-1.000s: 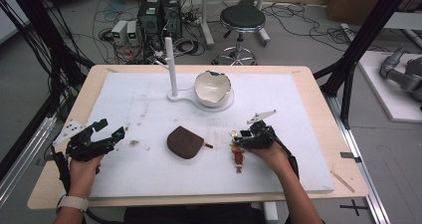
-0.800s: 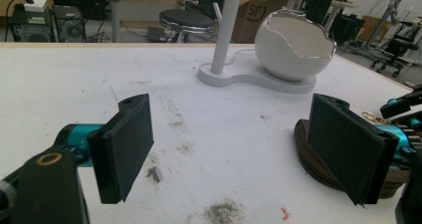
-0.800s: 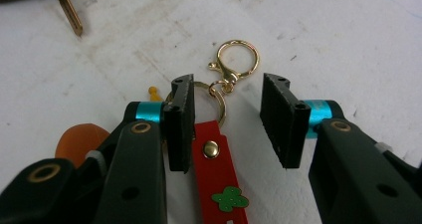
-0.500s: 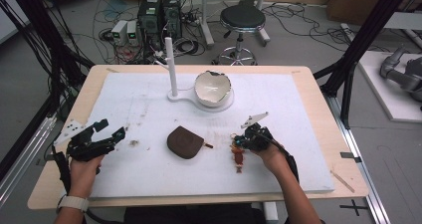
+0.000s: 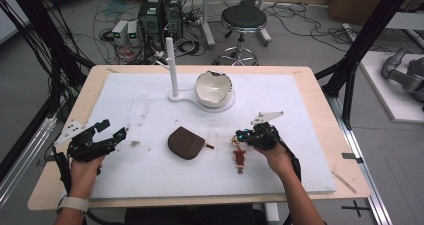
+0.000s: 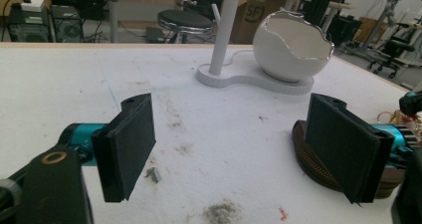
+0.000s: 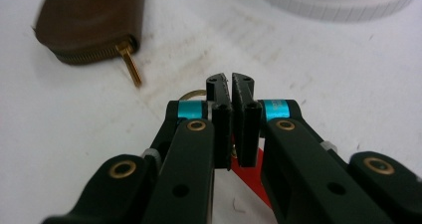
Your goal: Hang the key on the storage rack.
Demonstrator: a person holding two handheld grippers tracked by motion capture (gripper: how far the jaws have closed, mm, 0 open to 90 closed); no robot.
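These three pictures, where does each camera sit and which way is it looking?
High view: above the person's side of the table, looking forward and down; both forearms and hands enter at the bottom.
Left gripper view: rides the left gripper, looking past its open jaws toward the white bowl.
Right gripper view: rides the right gripper, looking down over its closed jaws at a key ring.
All three share the brown pouch.
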